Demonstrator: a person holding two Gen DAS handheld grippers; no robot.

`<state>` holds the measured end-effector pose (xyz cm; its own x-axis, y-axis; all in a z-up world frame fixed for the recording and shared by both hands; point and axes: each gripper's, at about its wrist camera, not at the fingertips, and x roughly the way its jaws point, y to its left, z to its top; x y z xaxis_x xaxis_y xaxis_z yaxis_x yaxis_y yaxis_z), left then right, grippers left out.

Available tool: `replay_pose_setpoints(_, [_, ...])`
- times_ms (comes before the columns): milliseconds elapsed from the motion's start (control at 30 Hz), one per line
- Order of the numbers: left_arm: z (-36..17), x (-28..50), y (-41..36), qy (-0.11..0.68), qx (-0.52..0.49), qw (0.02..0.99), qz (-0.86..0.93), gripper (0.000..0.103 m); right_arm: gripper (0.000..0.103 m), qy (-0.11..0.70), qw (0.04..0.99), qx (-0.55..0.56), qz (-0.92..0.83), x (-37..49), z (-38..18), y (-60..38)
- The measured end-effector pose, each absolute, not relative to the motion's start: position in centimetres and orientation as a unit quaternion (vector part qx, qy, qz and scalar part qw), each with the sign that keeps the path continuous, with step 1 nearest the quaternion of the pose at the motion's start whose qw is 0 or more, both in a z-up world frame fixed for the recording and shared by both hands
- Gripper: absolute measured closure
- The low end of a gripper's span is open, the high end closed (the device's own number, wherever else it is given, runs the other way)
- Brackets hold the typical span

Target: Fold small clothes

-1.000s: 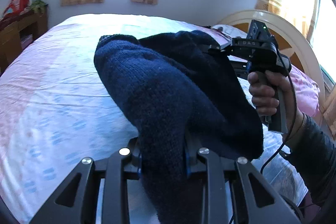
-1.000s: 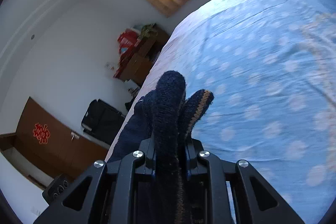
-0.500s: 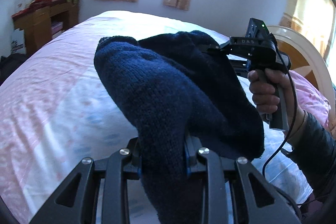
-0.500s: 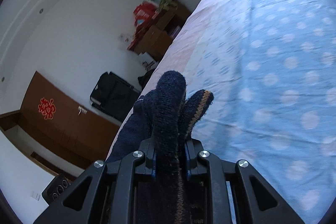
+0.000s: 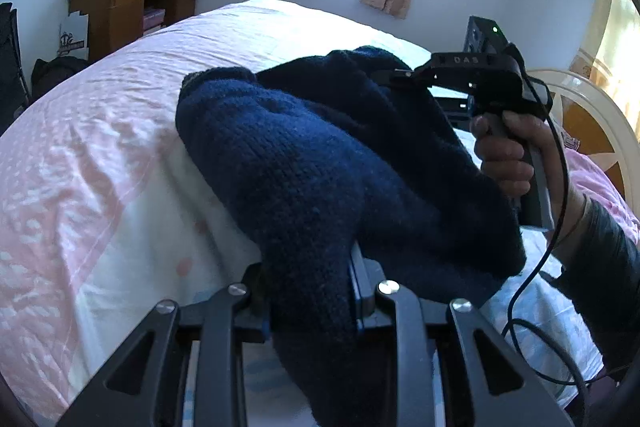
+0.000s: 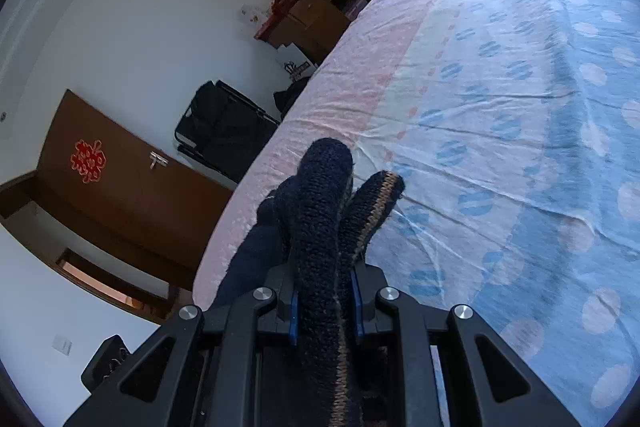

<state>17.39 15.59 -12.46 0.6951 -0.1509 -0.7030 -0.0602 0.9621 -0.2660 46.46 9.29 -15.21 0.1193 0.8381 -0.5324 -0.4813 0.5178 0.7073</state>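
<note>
A dark navy knitted garment [image 5: 320,163] hangs bunched between both grippers above the bed. My left gripper [image 5: 310,291] is shut on a thick fold of it at the bottom of the left wrist view. The other gripper [image 5: 404,77] shows at the right of that view, held by a hand [image 5: 506,155], clamped on the garment's far edge. In the right wrist view my right gripper [image 6: 325,301] is shut on a knit fold [image 6: 324,211] with a tan-striped hem [image 6: 378,203] sticking up past the fingers.
The bed [image 5: 92,155] carries a pink, white and blue dotted sheet [image 6: 500,115]. A wooden cabinet [image 5: 128,11] stands by the far wall, a curved headboard [image 5: 588,115] at the right. A black bag [image 6: 224,131] and a brown door [image 6: 120,183] lie beside the bed.
Both grippers have swung sideways over the bed with the garment still clamped; the cabinet and door side of the room has come further into both views. The grips have not altered.
</note>
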Motion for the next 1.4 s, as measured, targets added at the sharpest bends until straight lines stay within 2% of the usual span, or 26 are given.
replay_pose_setpoints(367, [-13.3,16.5,15.7,0.398,-0.134,0.907,-0.021,0.074,0.084,0.497,0.73,0.175,0.435,47.4,-16.1,10.0])
replay_pose_setpoints(500, [-13.5,16.4,15.6,0.405,-0.138,0.904,-0.014,0.071,0.084,0.507,0.736,0.163,0.418,47.7,-17.1,9.9])
replay_pose_setpoints(1000, [-12.0,15.7,14.9,0.397,-0.065,0.915,0.039,0.046,0.08,0.51,0.768,0.109,0.371,47.2,-16.8,9.7])
replay_pose_setpoints(1133, [-11.0,15.3,14.9,0.382,-0.046,0.922,0.047,0.042,0.08,0.506,0.774,0.11,0.365,47.1,-16.3,8.9])
replay_pose_setpoints(1300, [-10.7,15.4,15.0,0.383,-0.041,0.922,0.052,0.042,0.08,0.5,0.78,0.109,0.36,46.9,-15.3,8.3])
replay_pose_setpoints(1400, [-10.7,15.8,15.0,0.38,-0.037,0.923,0.056,0.035,0.08,0.479,0.793,0.093,0.365,45.4,-13.8,7.8])
